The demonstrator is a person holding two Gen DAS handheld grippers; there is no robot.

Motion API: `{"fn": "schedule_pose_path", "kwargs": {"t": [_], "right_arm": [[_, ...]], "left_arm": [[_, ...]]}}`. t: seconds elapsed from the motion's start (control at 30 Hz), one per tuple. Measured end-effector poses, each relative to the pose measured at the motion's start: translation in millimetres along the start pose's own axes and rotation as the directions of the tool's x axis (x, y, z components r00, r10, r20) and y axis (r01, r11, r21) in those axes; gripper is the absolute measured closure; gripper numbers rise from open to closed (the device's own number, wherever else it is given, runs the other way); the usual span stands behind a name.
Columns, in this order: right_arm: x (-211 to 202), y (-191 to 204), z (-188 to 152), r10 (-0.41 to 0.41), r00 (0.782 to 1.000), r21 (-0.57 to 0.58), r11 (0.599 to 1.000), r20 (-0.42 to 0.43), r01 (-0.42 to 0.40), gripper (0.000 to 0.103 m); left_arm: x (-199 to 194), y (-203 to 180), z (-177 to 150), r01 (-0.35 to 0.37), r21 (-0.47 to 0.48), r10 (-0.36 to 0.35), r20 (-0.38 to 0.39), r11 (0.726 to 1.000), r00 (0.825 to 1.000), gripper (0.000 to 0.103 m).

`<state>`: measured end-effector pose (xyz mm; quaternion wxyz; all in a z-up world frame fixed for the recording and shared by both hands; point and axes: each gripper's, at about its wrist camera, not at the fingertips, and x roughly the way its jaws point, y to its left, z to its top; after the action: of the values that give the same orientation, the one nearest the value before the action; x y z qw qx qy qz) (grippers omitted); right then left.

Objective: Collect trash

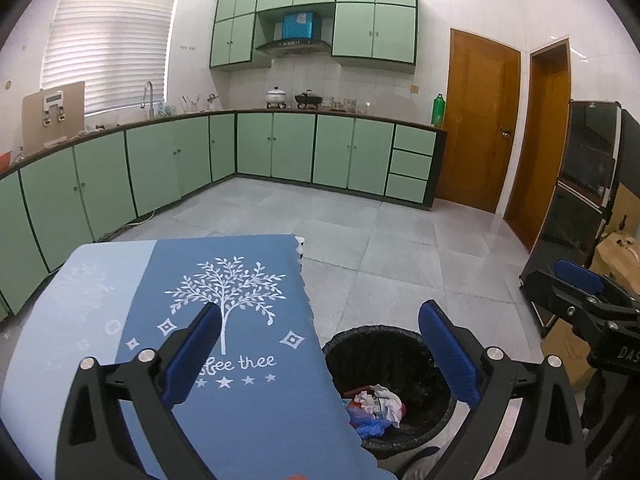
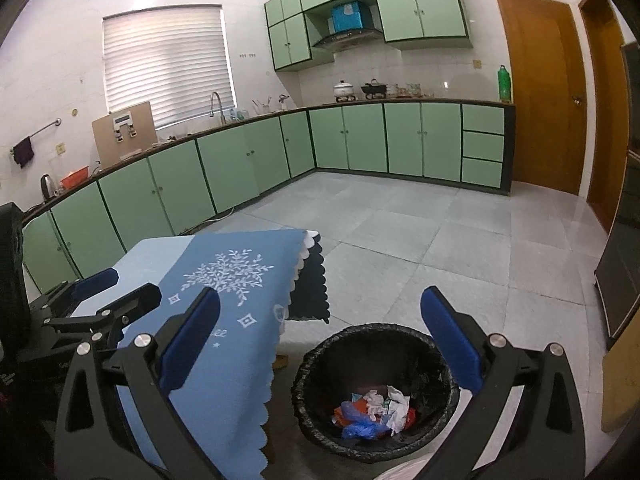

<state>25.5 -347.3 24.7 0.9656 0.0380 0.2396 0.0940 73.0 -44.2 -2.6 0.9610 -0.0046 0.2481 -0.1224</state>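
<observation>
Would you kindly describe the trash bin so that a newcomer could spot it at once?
Find the table with the blue tree-print tablecloth. On the grey tiled floor just off its scalloped edge stands the round trash bin. It is lined with a black bag and holds crumpled white paper and blue plastic.
</observation>
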Motion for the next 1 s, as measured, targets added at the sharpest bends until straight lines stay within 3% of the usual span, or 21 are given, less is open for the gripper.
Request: {"fn": "schedule_pose_path", "kwargs": {"t": [1.0], "right_arm": [[-10,20,2,0.032,0.999,-0.043,0.999,0.034,-0.03,0.005]], "left_arm": [[-28,2,0,-0.014,-0.009,0.014,0.055,1.0,0.998,0.006]]}}
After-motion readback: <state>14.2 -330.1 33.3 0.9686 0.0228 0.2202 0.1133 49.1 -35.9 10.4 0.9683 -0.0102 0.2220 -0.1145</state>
